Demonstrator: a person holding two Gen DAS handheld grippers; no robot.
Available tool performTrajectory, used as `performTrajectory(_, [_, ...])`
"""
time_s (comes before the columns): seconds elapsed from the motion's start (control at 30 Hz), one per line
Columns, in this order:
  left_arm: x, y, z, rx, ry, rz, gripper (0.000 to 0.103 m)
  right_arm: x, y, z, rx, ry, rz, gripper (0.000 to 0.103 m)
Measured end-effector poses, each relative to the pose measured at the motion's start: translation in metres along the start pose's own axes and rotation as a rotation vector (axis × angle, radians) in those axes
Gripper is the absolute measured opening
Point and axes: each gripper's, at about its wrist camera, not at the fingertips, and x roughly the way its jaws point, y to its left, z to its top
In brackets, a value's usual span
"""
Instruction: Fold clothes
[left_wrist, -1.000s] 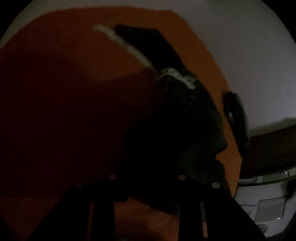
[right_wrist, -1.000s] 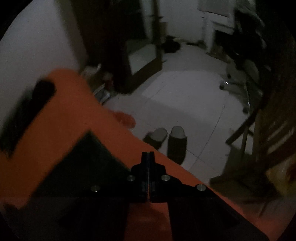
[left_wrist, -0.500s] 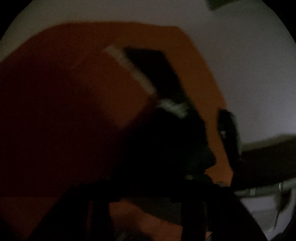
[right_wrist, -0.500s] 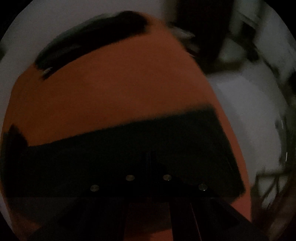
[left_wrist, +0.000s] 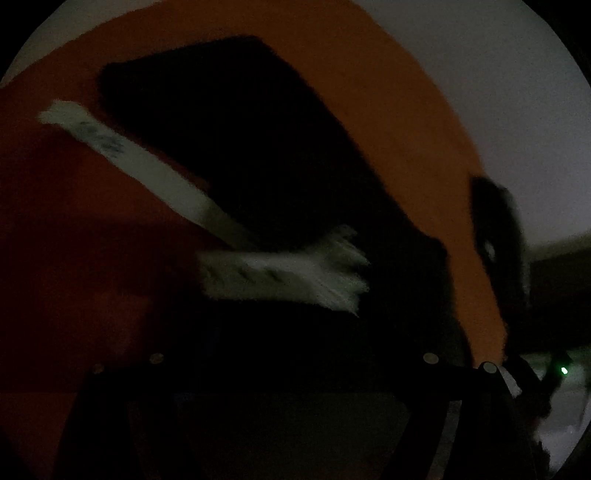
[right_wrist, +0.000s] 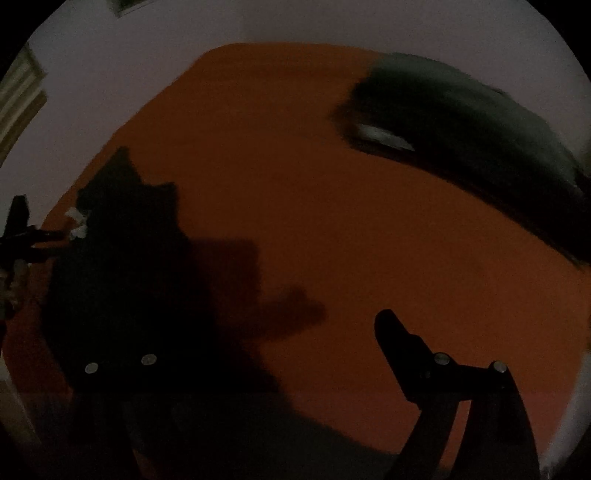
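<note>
A black garment (left_wrist: 258, 155) with a white waistband (left_wrist: 147, 166) lies crumpled on the orange table top (left_wrist: 406, 129). My left gripper (left_wrist: 293, 339) hangs just above it; its jaws stand wide and are opening, the fingers are lost in the dark, and no pad visibly presses on the cloth. In the right wrist view the same garment (right_wrist: 122, 258) lies at the left. My right gripper (right_wrist: 295, 321) is over bare orange surface beside it, jaws opening wide, with nothing between them. Only its right finger (right_wrist: 391, 332) shows clearly.
A second dark folded item (right_wrist: 461, 122) with a pale label (right_wrist: 384, 136) lies at the table's far right edge; it also shows as a dark folded item (left_wrist: 495, 240) in the left wrist view. The room is very dim. Pale floor (left_wrist: 517, 74) surrounds the table.
The left view has closed in on the garment and its jaws have spread. The right gripper swung from the floor and slippers round to the table and went from shut to wide open.
</note>
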Motion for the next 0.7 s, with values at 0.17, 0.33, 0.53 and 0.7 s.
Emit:
performTrajectory(0.17, [0.007,0.000,-0.011,0.031,0.024,-0.069,0.082,0.086,0.050,0.028,0.023,0.092,0.108,0.087])
performTrajectory(0.33, [0.031,-0.032,-0.048,0.294,0.146,0.024,0.079,0.137,0.068,0.036,0.120,0.224,0.147,0.008])
performTrajectory(0.53, [-0.009,-0.018,-0.072,0.141,0.012,-0.040,0.032,0.061,0.052,0.014,0.254,0.052,0.229,0.003])
performTrajectory(0.7, [-0.064,0.006,-0.132,0.165,-0.062,-0.122,0.029,-0.023,0.109,-0.050,-0.004,-0.062,0.168,0.003])
